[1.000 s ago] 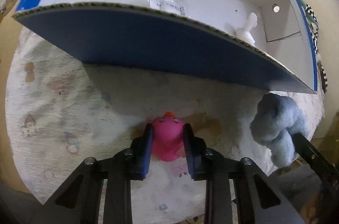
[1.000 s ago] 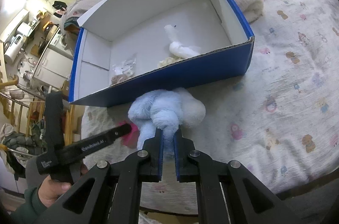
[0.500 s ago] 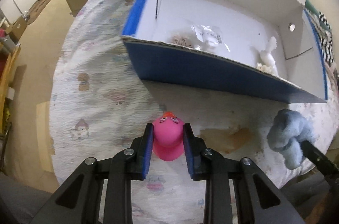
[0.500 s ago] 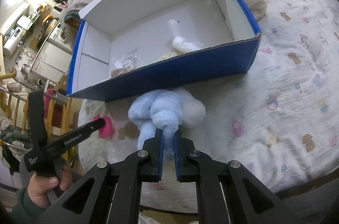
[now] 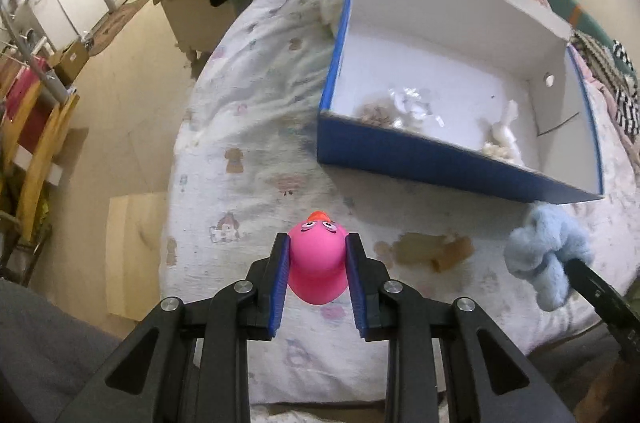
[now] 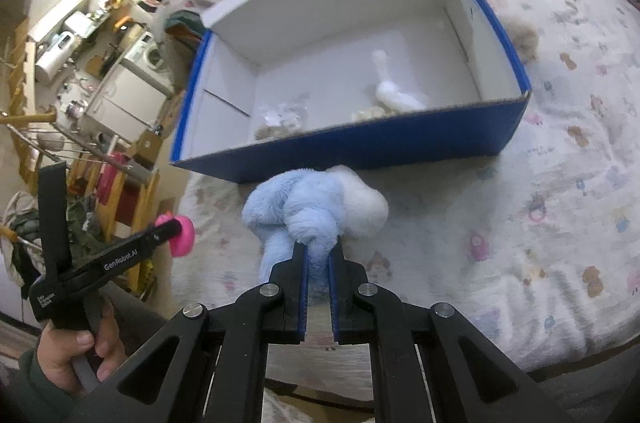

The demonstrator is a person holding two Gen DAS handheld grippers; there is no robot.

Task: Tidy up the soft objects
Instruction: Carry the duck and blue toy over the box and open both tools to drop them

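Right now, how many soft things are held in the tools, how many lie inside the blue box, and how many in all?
Held in the tools: 2, the pink toy and the light blue plush.
Inside the blue box: 3, the white plush, the beige piece and the brownish piece under a clear packet.
Total: 5.
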